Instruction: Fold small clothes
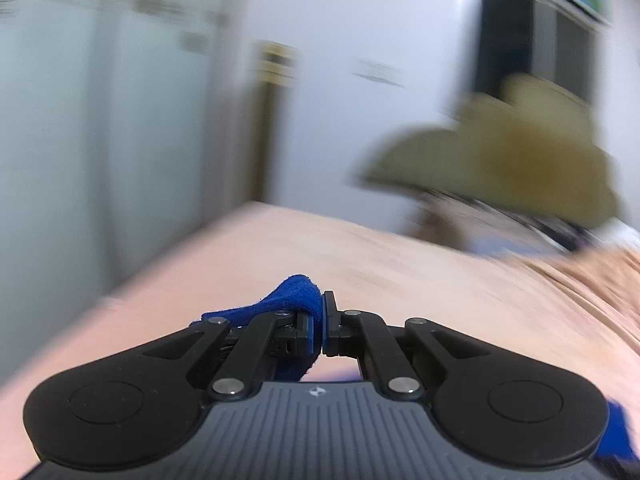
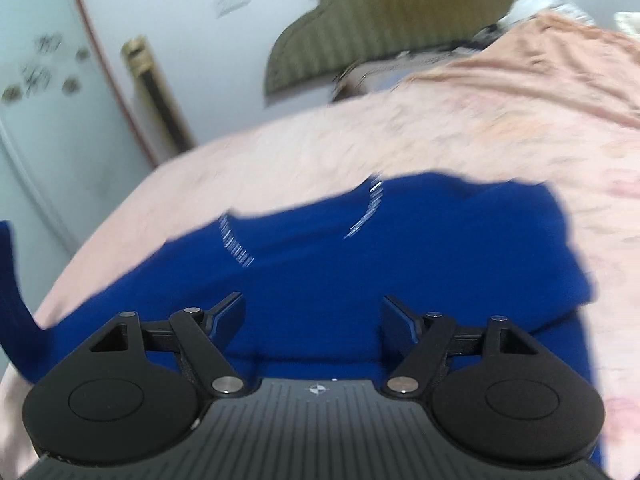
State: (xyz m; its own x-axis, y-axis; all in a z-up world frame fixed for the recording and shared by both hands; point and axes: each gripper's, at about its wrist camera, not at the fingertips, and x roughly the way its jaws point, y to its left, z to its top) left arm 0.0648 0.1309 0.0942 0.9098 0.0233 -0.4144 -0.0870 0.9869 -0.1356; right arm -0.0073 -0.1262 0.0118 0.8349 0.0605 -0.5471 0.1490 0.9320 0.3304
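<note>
A dark blue garment [image 2: 400,256] with white stitching lies spread on the pink bedsheet [image 2: 460,136] in the right wrist view. My right gripper [image 2: 312,316] hangs just above it with its jaws wide apart and nothing between them. My left gripper [image 1: 322,320] is shut on a fold of the blue garment [image 1: 296,296], which bunches up over the left finger above the pink bedsheet [image 1: 400,272]. A strip of blue cloth [image 2: 10,288] rises at the far left of the right wrist view. Both views are motion-blurred.
An olive-green pillow [image 1: 520,160] lies at the head of the bed and also shows in the right wrist view [image 2: 384,20]. Rumpled peach bedding [image 2: 560,52] is at the right. A pale wardrobe [image 1: 80,120] and a wall stand beyond the bed's left edge.
</note>
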